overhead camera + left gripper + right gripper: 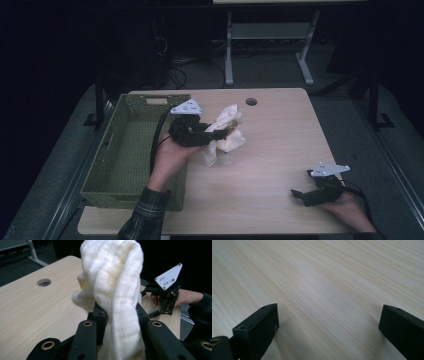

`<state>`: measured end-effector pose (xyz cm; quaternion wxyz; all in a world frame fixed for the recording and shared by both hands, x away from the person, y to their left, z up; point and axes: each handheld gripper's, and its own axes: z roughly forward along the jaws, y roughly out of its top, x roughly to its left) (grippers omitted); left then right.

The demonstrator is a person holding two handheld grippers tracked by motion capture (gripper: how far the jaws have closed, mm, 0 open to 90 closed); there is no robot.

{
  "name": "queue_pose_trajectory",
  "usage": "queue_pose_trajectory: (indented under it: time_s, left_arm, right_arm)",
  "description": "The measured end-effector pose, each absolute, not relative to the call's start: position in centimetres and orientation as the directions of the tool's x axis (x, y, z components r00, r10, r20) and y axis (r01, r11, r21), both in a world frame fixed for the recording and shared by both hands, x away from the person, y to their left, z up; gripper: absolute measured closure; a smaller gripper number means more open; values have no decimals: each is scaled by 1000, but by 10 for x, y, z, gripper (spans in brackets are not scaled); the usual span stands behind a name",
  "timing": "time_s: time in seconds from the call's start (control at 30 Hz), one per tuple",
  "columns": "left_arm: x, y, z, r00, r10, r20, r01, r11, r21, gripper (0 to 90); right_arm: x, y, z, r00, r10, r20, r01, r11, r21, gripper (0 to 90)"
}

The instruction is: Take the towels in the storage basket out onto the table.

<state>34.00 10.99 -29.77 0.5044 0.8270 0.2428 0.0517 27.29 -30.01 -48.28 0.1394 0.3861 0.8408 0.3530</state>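
Observation:
A crumpled white cloth (225,134) hangs above the wooden table (280,140), just right of the green basket (131,150). My left gripper (212,134) is shut on the cloth. In the left gripper view the cloth (117,290) bulges up between the black jaws and drapes down over them. My right gripper (300,195) rests low near the table's front right corner. Its jaws stand wide apart over bare wood (324,290) with nothing between them. The right gripper (160,302) also appears in the left gripper view, beyond the cloth.
The green woven basket stands along the table's left edge, with nothing seen inside. A round cable hole (251,102) sits near the table's far edge. Another table's white legs (229,50) stand beyond, on a dark floor.

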Motion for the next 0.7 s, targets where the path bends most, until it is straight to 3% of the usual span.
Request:
queue_pose_trajectory:
  time_s: [0.7]
  left_arm:
    - [332, 41, -339, 925, 344, -163, 317, -461, 829, 708]
  right_arm:
    - [273, -300, -483, -663, 747, 38, 551, 453, 701, 24]
